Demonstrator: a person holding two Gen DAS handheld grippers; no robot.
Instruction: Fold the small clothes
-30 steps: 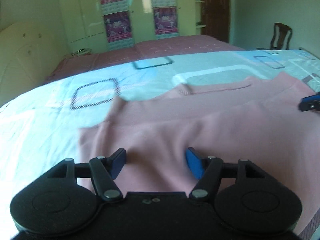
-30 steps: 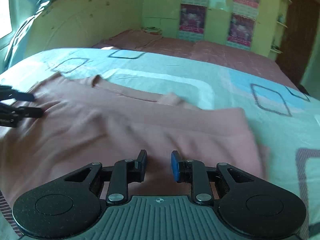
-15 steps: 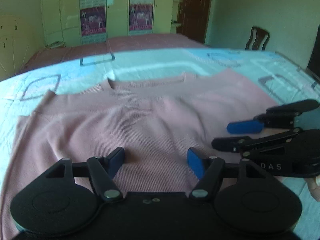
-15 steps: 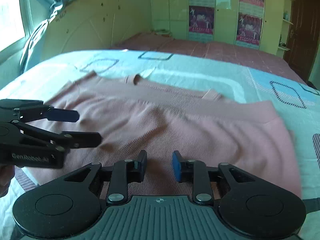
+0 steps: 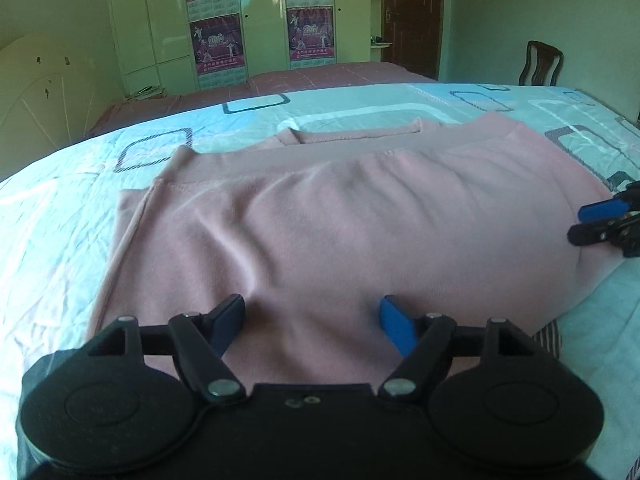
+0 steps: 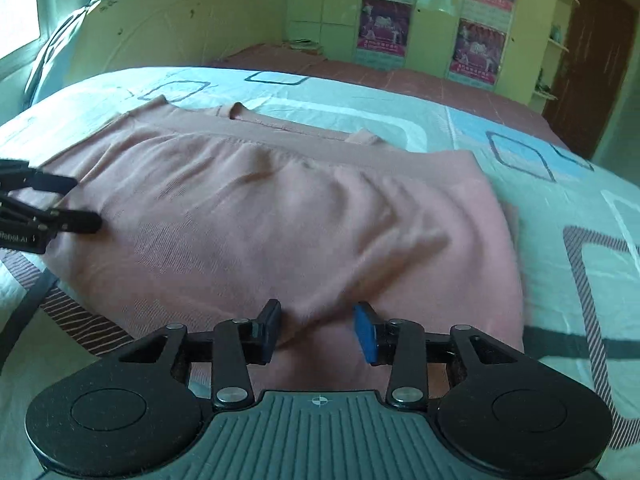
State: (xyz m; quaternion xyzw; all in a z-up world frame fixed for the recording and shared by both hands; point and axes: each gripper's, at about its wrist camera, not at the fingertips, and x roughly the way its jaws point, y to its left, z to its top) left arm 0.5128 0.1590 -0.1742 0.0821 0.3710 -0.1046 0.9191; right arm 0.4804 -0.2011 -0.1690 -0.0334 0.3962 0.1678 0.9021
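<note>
Pink knit cloth is lying across the bed [image 5: 72, 208], which is wearing a pale blue sheet with square patterns. It is a pink garment [image 5: 340, 232], already doubled over once, it seems: a ribbed band is running along its far side and a neckline is showing behind that band. It is resting flat on the sheet, with soft ripples across the middle and its near edge reaching the edge of the bed.

I am judging that the cloth is light, soft and a little stretchy, so it is going to sag and drag when it is lifted, not holding any shape. It is not fragile and not slippery. The best places for taking hold are looking like the two near corners, or the near edge, pinching both layers together so the lower one is not staying behind.

Left tongs [image 5: 312, 320] are hovering over the near edge, spread wide with nothing pinched between them. Right tongs [image 6: 318, 330] are also released, half spread above a small ridge of the cloth, the pads not pressing on it. Each pair of tongs is showing at the side of the other camera's view.
</note>
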